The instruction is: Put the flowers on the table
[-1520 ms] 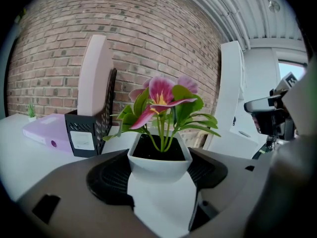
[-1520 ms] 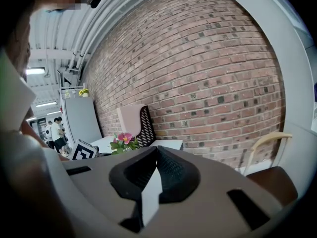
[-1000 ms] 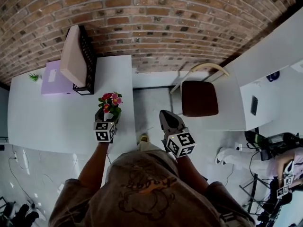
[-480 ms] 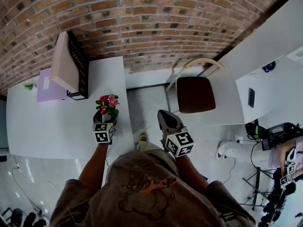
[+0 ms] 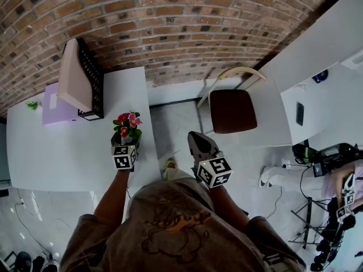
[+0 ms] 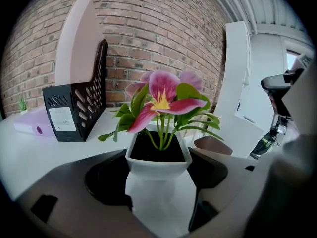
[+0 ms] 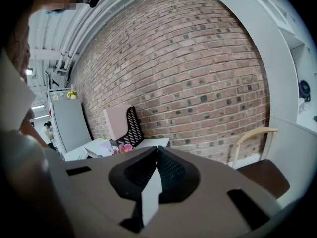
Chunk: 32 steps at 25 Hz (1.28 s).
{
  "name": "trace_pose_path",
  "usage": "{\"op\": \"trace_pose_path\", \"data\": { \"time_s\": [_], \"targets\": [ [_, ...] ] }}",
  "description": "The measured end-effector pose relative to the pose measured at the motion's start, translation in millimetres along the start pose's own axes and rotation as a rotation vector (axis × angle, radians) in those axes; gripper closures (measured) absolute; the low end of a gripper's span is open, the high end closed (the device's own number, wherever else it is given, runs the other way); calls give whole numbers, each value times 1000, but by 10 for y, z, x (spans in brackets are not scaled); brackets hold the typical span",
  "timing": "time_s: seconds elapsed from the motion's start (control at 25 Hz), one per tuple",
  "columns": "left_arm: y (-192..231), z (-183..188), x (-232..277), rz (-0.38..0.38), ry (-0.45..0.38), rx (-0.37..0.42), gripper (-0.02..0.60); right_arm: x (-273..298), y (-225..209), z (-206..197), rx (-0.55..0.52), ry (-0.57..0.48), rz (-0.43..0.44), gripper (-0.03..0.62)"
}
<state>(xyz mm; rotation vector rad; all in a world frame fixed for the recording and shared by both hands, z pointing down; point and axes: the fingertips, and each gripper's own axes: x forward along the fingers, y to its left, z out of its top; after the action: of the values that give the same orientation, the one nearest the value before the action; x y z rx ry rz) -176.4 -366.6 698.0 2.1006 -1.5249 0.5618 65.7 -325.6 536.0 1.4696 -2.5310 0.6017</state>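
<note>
Far left on the white table (image 5: 51, 157) sat a purple box (image 5: 48, 115), and just beside it a black file rack (image 5: 91, 84), both on the far side by the brick wall. Moving right, my left gripper (image 5: 126, 140) was clamped on the pot of the flowers (image 5: 129, 119), holding it upright over the table's near right edge. I could not tell whether the base touched the top. By my read the carry was done, with set-down and release left. Further right, my right gripper (image 5: 198, 143) hung over the floor, jaws together and empty, near the chair (image 5: 232, 111).
</note>
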Motion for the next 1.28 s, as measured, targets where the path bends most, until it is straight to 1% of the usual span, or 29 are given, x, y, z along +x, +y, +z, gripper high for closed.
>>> {"op": "trace_pose_path", "data": {
  "time_s": [0.24, 0.44, 0.64, 0.76, 0.96, 1.28],
  "targets": [
    [-22, -32, -11, -11, 28, 17, 221, 62, 43, 17, -12, 8, 21, 591],
    [-4, 6, -88, -17, 17, -17, 218, 147, 92, 51, -49, 16, 55, 591],
    [-68, 90, -265, -49, -4, -34, 216, 235, 134, 69, -71, 30, 93, 591],
    [-72, 163, -398, -59, -25, -51, 216, 317, 215, 104, -95, 39, 130, 591],
    [-87, 358, -696, -72, -88, -64, 216, 426, 387, 88, -140, 67, 203, 591],
    [-34, 689, -1204, -66, -175, -92, 216, 569, 676, 67, -179, 87, 285, 591]
  ]
}}
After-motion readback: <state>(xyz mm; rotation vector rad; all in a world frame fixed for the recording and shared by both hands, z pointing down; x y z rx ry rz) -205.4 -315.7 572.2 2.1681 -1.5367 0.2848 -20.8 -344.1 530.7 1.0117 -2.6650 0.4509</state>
